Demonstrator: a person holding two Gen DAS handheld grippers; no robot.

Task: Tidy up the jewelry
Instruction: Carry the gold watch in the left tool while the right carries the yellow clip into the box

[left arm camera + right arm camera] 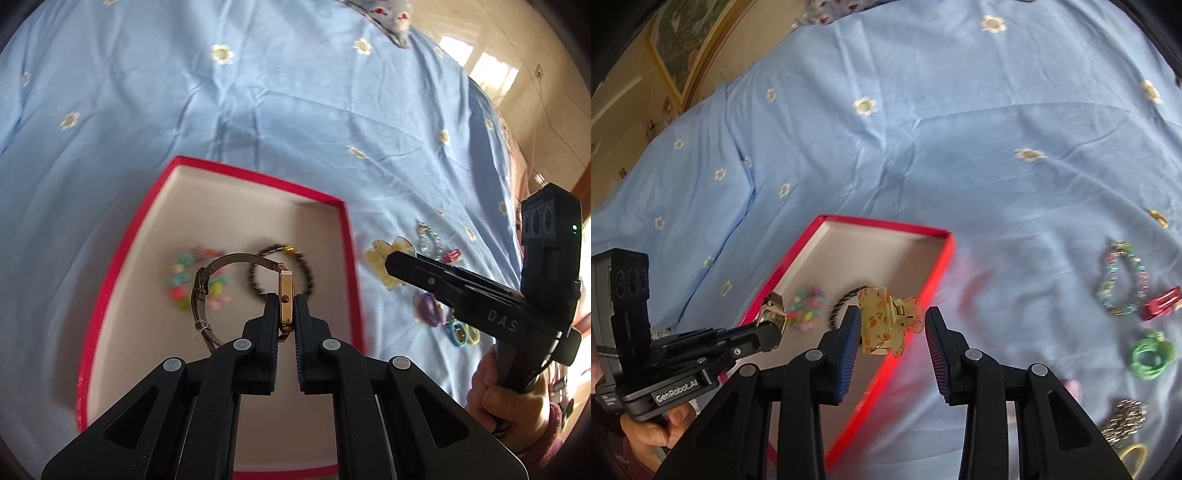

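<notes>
My left gripper (286, 306) is shut on a gold watch (286, 297) with a mesh band, held above the red box (122, 236). The box holds a dark bead bracelet (306, 269) and a colourful bead bracelet (181, 280). In the right wrist view my right gripper (892, 325) has its jaws wide apart, with a yellow flower hair claw (886, 321) between them over the red box's (938, 273) right rim; whether the pads touch the claw is unclear. The left gripper (772, 325) with the watch shows at the left.
A blue flowered bedsheet (923, 129) lies under everything. To the right of the box lie a pastel bead bracelet (1123, 280), a red clip (1160, 302), green hair ties (1148, 354), a silver chain piece (1124, 417) and a yellow ring (1134, 454).
</notes>
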